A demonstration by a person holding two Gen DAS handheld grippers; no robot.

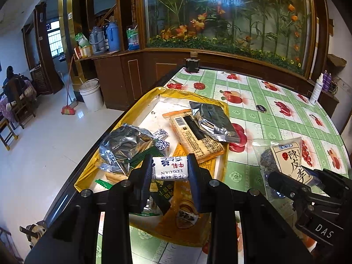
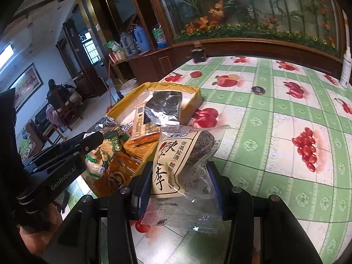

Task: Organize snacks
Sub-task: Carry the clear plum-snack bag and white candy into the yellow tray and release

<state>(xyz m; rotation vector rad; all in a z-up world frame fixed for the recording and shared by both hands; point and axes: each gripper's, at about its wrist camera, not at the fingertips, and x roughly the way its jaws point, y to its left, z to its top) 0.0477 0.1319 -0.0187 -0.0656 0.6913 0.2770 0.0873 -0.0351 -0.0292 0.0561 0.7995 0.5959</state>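
Observation:
My left gripper (image 1: 169, 169) is shut on a small white candy with blue flower print (image 1: 169, 170), held just above the yellow tray (image 1: 154, 92) of snacks. The tray holds silver packets (image 1: 123, 147), a tan cracker pack (image 1: 195, 136) and orange packs. My right gripper (image 2: 179, 176) is shut on a clear plum packet with a cream label (image 2: 176, 154), held over the table right of the tray (image 2: 193, 94). The plum packet also shows in the left wrist view (image 1: 283, 158).
The table (image 1: 275, 118) has a green checked cloth with fruit prints. A dark jar (image 1: 192, 65) stands at its far edge, a white spray bottle (image 1: 316, 90) at the far right, a small dark ring (image 1: 261, 108) mid-table. The table's left edge drops to the floor.

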